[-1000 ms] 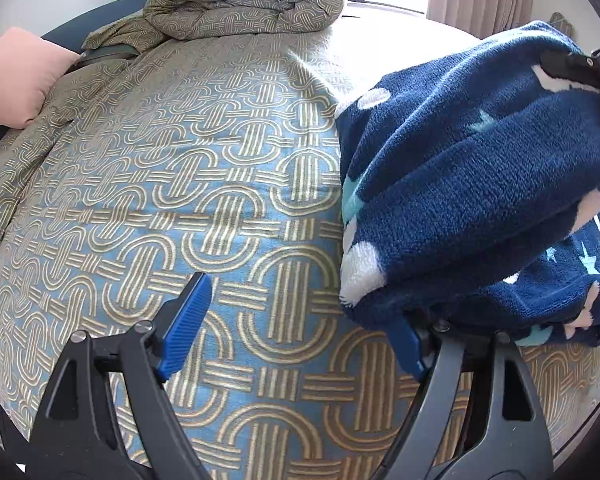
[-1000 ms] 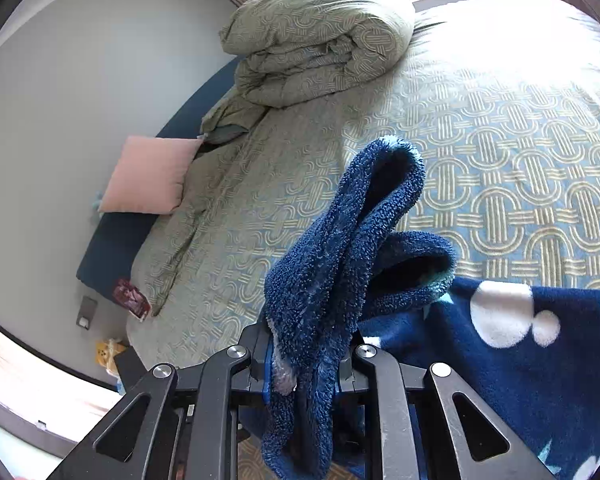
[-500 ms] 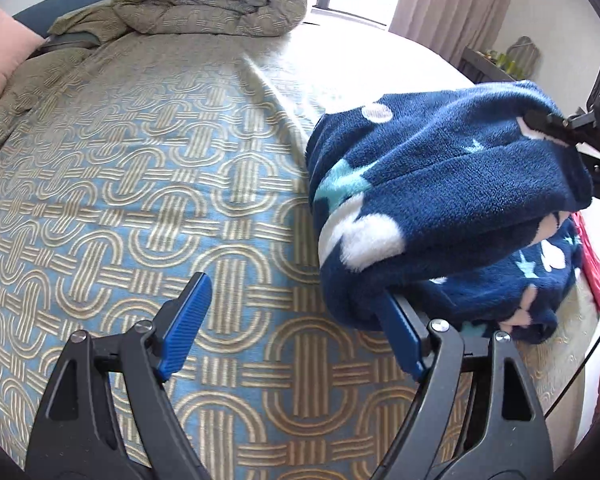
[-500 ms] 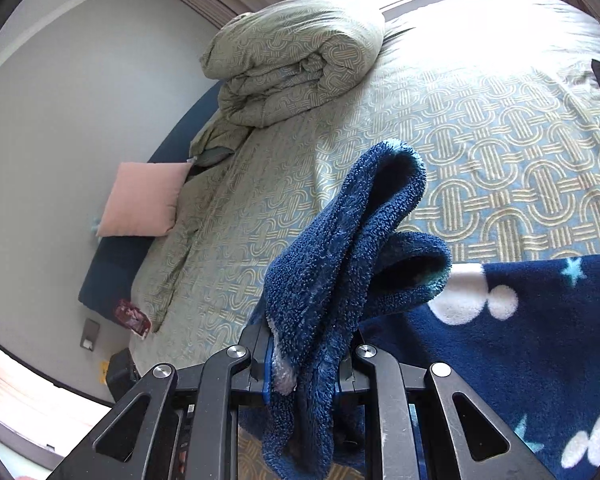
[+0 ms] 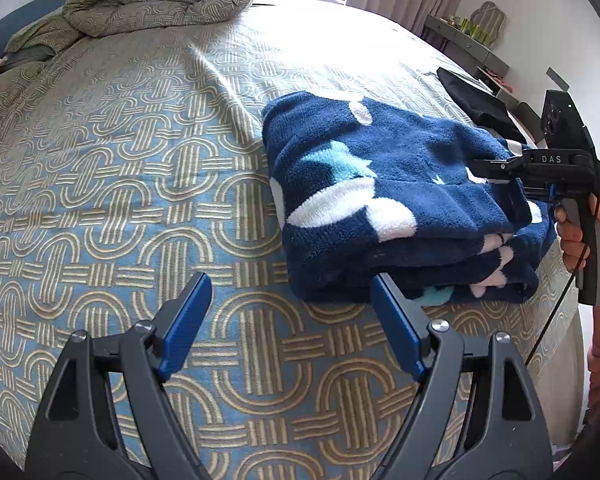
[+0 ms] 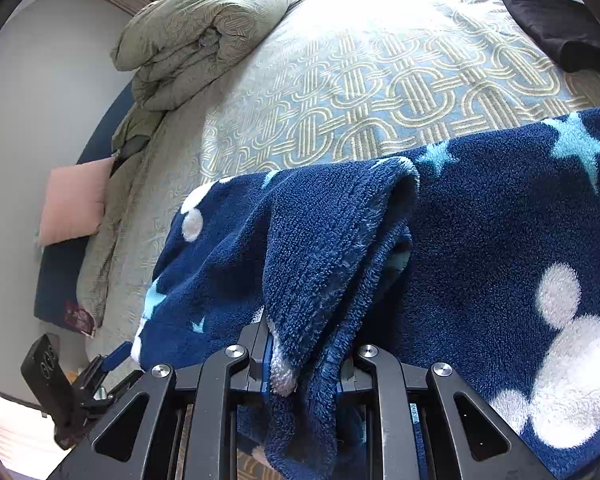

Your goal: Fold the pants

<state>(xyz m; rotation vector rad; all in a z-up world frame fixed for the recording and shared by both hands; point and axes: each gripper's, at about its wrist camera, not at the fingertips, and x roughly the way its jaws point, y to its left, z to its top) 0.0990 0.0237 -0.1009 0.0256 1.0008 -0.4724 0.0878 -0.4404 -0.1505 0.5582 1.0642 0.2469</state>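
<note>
Patterned bedspread [image 5: 140, 184] supports the folded fleece pants [image 5: 380, 200] near its edge. Right gripper [image 6: 306, 364] clamps a pants corner, apparently to steady the fold; left gripper [image 5: 288, 324] hovers alongside, spread, holding nothing.

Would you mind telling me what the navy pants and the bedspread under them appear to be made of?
Pants: apparently plush fleece, matte, with fuzzy looped pile and thick soft folds. Bedspread: seemingly a flat woven or printed fabric, smooth with shallow creases; the fibre can't be told.

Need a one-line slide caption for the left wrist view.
Open left gripper beside folded navy fleece pants on the patterned bedspread; right gripper pinches the far edge.
</note>
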